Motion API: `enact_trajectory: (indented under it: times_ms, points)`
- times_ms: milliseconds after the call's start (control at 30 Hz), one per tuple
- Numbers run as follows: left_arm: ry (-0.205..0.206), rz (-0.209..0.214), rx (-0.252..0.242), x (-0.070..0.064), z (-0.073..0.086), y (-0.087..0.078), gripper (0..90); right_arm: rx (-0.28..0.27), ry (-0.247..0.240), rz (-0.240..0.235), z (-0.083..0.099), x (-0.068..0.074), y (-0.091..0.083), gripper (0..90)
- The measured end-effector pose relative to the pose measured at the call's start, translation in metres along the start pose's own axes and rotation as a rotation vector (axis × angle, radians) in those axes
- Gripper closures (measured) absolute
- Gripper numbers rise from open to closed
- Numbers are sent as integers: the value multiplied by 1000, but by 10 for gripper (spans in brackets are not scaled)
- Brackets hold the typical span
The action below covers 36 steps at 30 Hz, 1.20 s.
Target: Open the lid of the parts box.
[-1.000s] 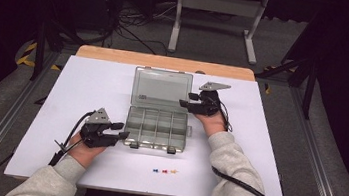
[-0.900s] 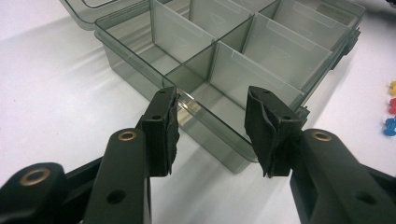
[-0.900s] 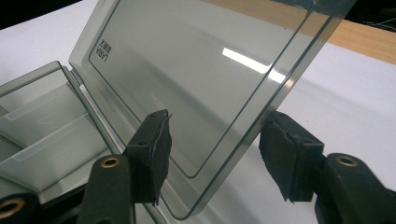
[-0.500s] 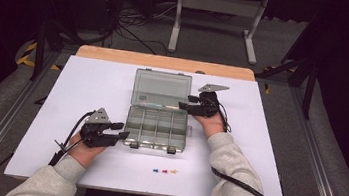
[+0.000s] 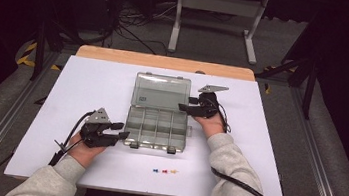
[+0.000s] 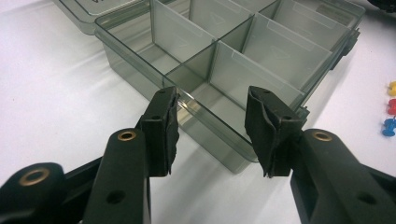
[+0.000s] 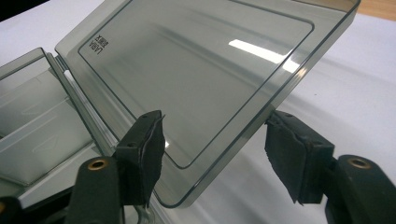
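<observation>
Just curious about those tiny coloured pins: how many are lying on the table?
3, in a short row on the white table just in front of the open organizer box: blue pin, red pin, yellow pin.

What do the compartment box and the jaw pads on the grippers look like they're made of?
The compartment box looks like smoky clear hard plastic: glossy, see-through, with glare on its lid. The pads on the left gripper look like matte black rubber or foam, with rough edges; which one is uncertain.
</observation>
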<state>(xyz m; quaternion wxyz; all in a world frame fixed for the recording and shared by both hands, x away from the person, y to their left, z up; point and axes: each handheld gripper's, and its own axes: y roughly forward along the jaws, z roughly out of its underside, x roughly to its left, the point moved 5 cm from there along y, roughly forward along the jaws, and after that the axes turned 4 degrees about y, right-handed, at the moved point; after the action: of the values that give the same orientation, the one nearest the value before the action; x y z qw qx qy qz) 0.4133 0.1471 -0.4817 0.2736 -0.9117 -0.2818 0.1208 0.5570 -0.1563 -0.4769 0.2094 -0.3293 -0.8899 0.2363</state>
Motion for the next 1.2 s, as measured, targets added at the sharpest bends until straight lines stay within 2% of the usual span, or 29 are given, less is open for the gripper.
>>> enact_trajectory:
  times_ms: [500, 733, 1033, 1200]
  points:
    - [-1, -6, 2, 1, 0, 0, 535, 5, 26, -3, 3, -2, 3, 304]
    - [-2, -12, 1, 1, 0, 0, 511, -2, 14, 6, 2, -1, 1, 286]
    - [-17, 8, -20, 3, -2, -4, 375, -50, -25, 3, -2, 10, -17, 269]
    - [-5, 18, -48, 1, -6, -8, 345, -99, -72, -7, -7, 23, -35, 253]
